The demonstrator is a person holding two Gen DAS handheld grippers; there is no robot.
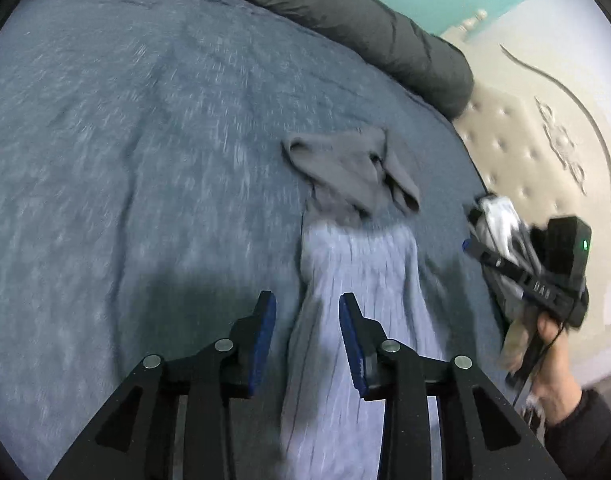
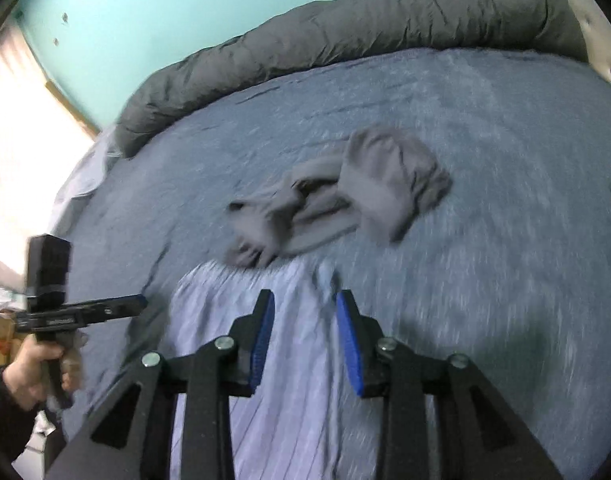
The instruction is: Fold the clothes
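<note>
Blue-padded fingers fill the bottom of both views, and both tools hang over the bed with nothing between their pads. From the left wrist camera, the left gripper (image 1: 307, 344) stands with its jaws parted wide, poised above the pale striped garment (image 1: 357, 300), which runs from under the tool up the blue bedspread (image 1: 125, 140). Touching the far end of that striped cloth lies the crumpled grey garment (image 1: 353, 172), bunched and rumpled. Moving right, the dark grey duvet (image 1: 345, 12) is rolled along the far edge of the bed, and beyond it the tufted cream headboard (image 1: 525, 152). At the right edge the right gripper (image 1: 471, 248) shows side-on in the person's right hand (image 1: 553, 360); from this angle its fingers cannot be judged.

Over to the right wrist camera: at far left, the left hand (image 2: 29, 368) grips its tool, tip forward. The striped cloth (image 2: 265, 320) lies centre, and the right tool's jaws (image 2: 305, 340) are spread well apart over it, holding nothing. The grey piece (image 2: 345, 196) sits just beyond, touching it. Everything is motion-blurred.
</note>
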